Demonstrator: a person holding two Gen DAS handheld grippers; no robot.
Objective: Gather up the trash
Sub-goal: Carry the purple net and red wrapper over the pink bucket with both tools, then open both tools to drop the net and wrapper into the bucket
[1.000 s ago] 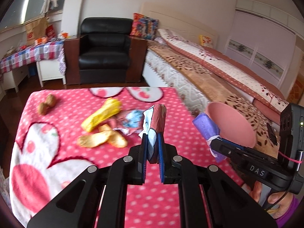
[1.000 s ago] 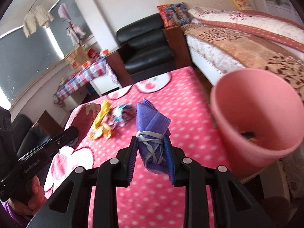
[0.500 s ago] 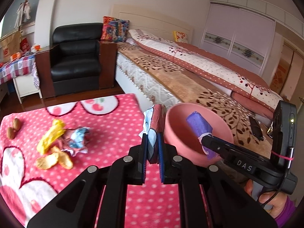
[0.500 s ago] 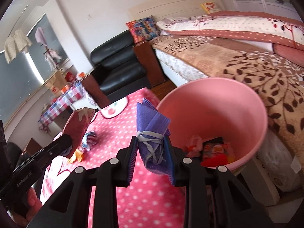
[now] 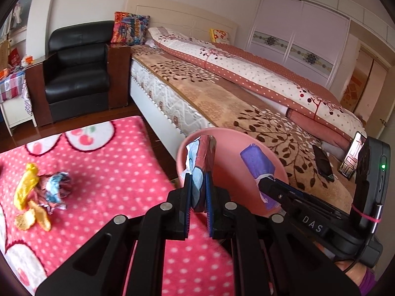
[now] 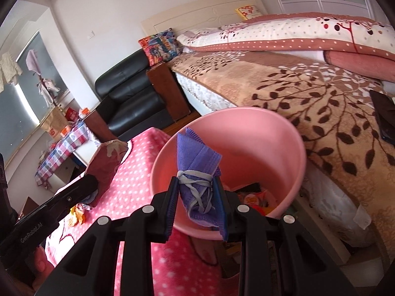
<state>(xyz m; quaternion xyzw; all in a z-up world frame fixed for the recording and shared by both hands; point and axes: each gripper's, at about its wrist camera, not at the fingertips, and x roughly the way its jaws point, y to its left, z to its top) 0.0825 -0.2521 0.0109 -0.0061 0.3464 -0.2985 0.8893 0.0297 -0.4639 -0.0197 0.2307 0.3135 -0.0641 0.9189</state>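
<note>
My left gripper [image 5: 197, 192] is shut on a red and white snack wrapper [image 5: 201, 162], held at the near rim of the pink bin [image 5: 229, 153]. My right gripper [image 6: 196, 192] is shut on a folded purple face mask [image 6: 195, 170] wound with its grey straps, held over the bin's mouth [image 6: 246, 133]. The mask also shows in the left wrist view [image 5: 258, 165], and the wrapper in the right wrist view [image 6: 108, 160]. Some trash [image 6: 256, 198] lies in the bin's bottom.
Yellow and crumpled wrappers [image 5: 37, 192] lie on the pink dotted table cover [image 5: 111, 172]. A bed [image 5: 246, 98] stands just behind the bin, with a dark phone [image 5: 323, 164] on it. A black armchair [image 5: 76, 71] stands at the back.
Both grippers have swung right from the table toward the bin. The mask has come over the bin's mouth and the wrapper has reached its rim. Both grips are unchanged.
</note>
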